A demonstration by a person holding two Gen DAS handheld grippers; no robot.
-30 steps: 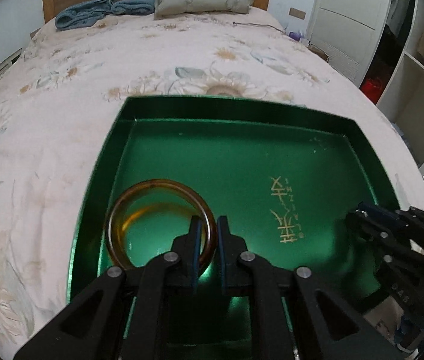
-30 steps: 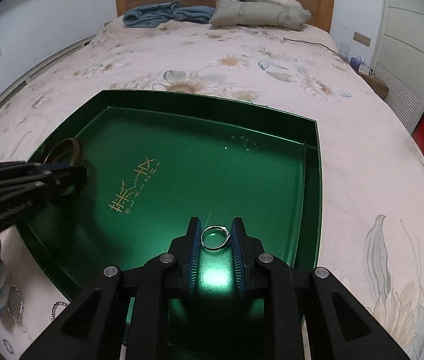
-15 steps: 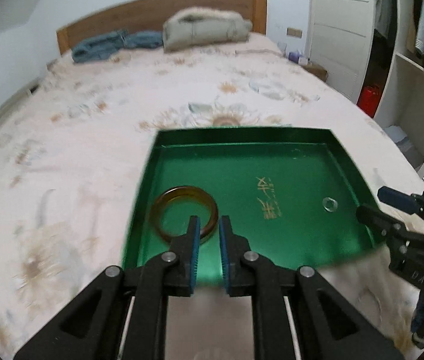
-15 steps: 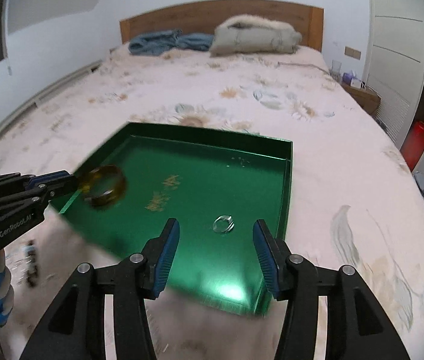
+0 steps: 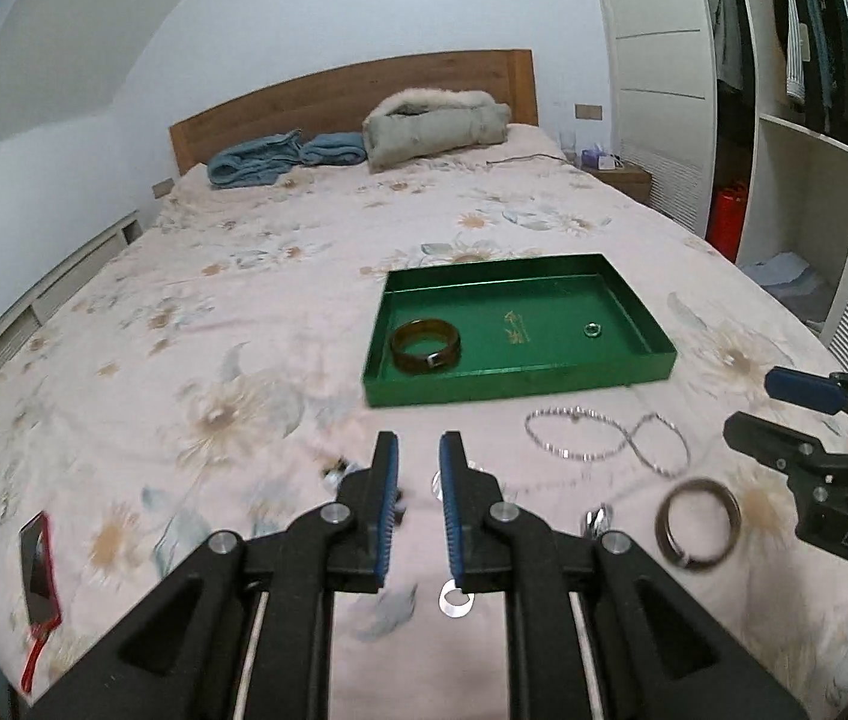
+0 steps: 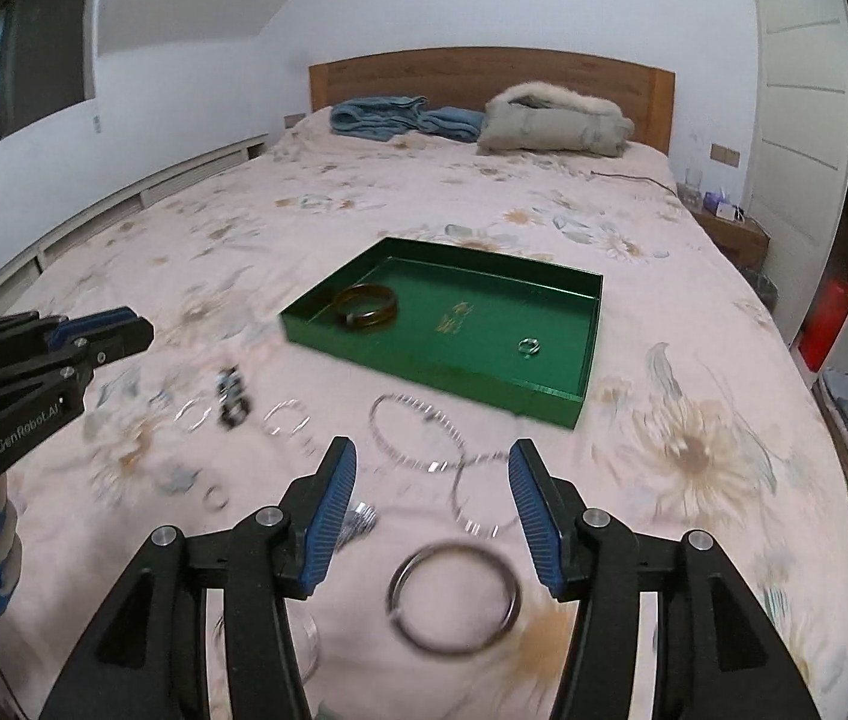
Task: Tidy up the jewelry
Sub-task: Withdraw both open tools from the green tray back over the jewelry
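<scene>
A green tray (image 5: 520, 381) (image 6: 556, 402) lies on the bed. In it lie an amber bangle (image 5: 425, 345) (image 6: 365, 306) at the left and a small silver ring (image 5: 592, 330) (image 6: 528, 346) at the right. My left gripper (image 5: 417, 456) is slightly open and empty, above the bedspread in front of the tray. My right gripper (image 6: 431, 468) is wide open and empty, above loose jewelry. A metal bangle (image 5: 698, 522) (image 6: 454, 597) and beaded chains (image 5: 604, 438) (image 6: 424, 432) lie on the bedspread near it.
Several small rings and dark pieces (image 6: 234, 402) lie scattered on the floral bedspread at the left. A red phone (image 5: 39, 570) lies near the bed's left edge. Folded clothes (image 6: 553, 120) sit at the headboard. A wardrobe (image 5: 814, 120) stands at the right.
Both grippers have let go and drawn back and up from the tray. The amber bangle and the silver ring now lie in the tray. The right gripper has opened wide.
</scene>
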